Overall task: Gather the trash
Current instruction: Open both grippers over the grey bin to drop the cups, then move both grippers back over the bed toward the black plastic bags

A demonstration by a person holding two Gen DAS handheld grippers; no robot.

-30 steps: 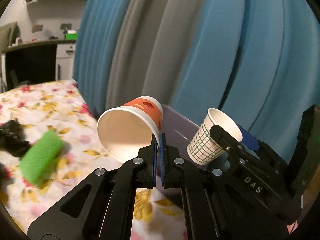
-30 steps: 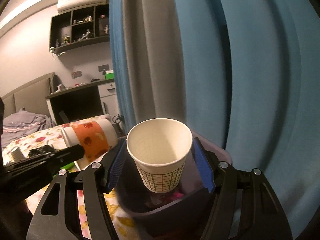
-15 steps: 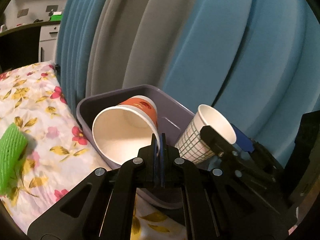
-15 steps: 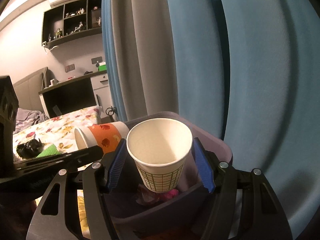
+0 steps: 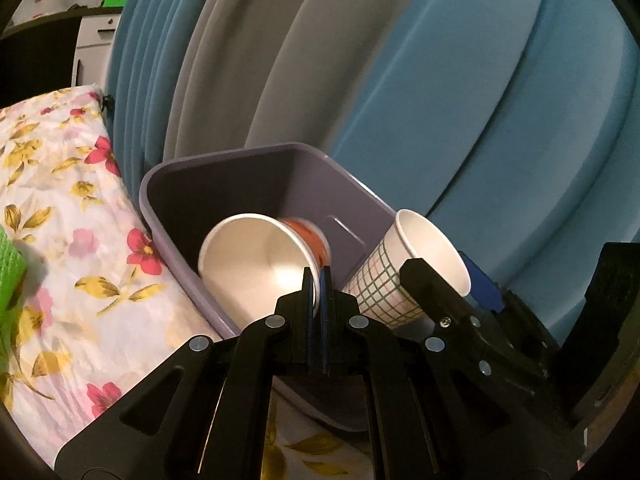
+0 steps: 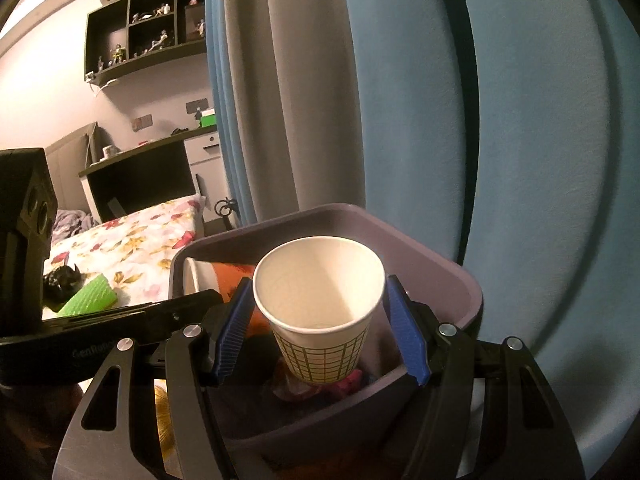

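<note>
A purple bin [image 5: 192, 188] stands at the edge of the floral bed, against the curtain; it also shows in the right wrist view [image 6: 452, 272]. My left gripper [image 5: 317, 280] is shut on the rim of an orange-banded paper cup [image 5: 256, 256], held on its side inside the bin's mouth. My right gripper [image 6: 320, 324] is shut on a grid-patterned paper cup [image 6: 320, 308], upright over the bin; this cup also shows in the left wrist view [image 5: 412, 264]. Crumpled pink trash [image 6: 348, 380] lies in the bin.
Blue and grey curtains [image 5: 400, 80] hang right behind the bin. A green foam net [image 6: 90, 296] and a black crumpled object [image 6: 60, 280] lie on the floral bedspread [image 5: 60, 220]. A desk and shelves stand at the far wall.
Both grippers have moved forward and down with their cups. The orange cup has gone from beside the bin to inside its mouth; the grid cup now hangs over the bin.
</note>
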